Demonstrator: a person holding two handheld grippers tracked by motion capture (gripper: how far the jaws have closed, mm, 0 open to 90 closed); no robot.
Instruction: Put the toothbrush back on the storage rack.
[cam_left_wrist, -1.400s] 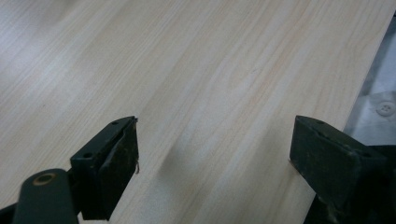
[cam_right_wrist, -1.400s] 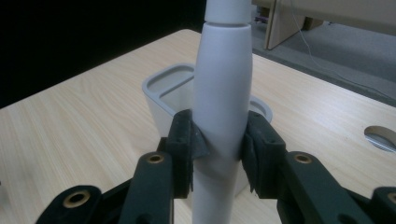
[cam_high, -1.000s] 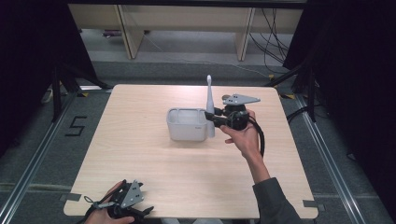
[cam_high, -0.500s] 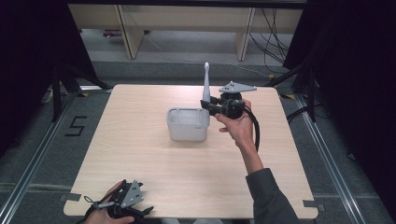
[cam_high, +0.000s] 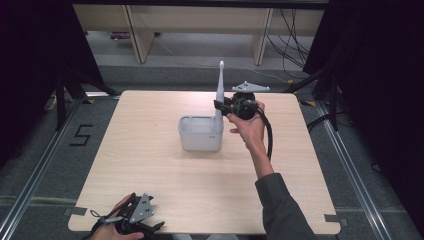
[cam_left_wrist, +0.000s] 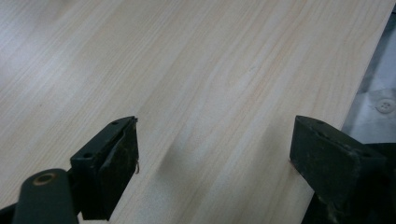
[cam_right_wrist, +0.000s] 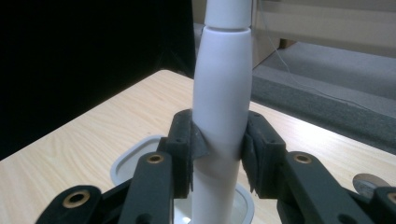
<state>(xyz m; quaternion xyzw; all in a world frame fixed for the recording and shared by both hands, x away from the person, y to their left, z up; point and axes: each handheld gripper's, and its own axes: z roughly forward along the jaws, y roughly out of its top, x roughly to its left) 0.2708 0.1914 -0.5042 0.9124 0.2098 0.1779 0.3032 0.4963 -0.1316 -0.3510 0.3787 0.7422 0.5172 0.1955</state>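
A white electric toothbrush (cam_high: 220, 90) stands upright, and my right gripper (cam_high: 220, 106) is shut on its thick handle (cam_right_wrist: 223, 93). Its lower end reaches down into the right end of a pale grey rectangular holder (cam_high: 200, 135) in the middle of the table. In the right gripper view the holder's rim (cam_right_wrist: 126, 163) lies just below the jaws. My left gripper (cam_high: 152, 227) rests at the table's near left edge in a hand. It (cam_left_wrist: 215, 154) stands open over bare wood with nothing between the jaws.
The light wooden table (cam_high: 150, 170) has dark floor and metal rails around it. Shelving legs and cables stand beyond the far edge. A black cable (cam_high: 270, 140) hangs from the right gripper along the forearm.
My right gripper has carried the toothbrush a little left and farther away, turning it upright over the holder's right end. The left gripper has not moved.
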